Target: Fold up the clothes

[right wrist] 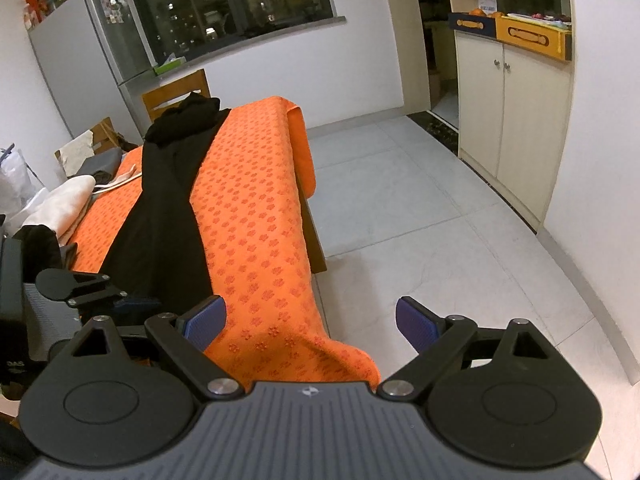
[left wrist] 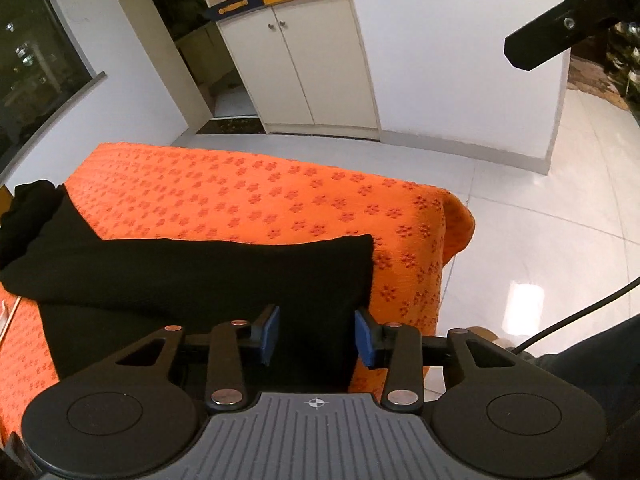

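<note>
Orange patterned cloth (right wrist: 256, 216) covers the counter, and a long black garment (right wrist: 160, 208) lies stretched along it, its far end bunched near a wooden chair (right wrist: 176, 92). That length shows only from the right wrist; the left view shows the near hem. The left claw (left wrist: 316, 336) straddles that hem, whether pinching I cannot tell. The right claw (right wrist: 310, 322) hangs spread, empty. I judge this the opening grab; next needs a second corner.

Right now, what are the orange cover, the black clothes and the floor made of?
Cover: looks like soft woven or knitted cloth, matte, with raised flower dots, and it droops over the edge. Clothes: soft matte fabric, likely knit; it folds and bunches. Floor: looks like glossy tile, with grout lines and light reflections.
</note>
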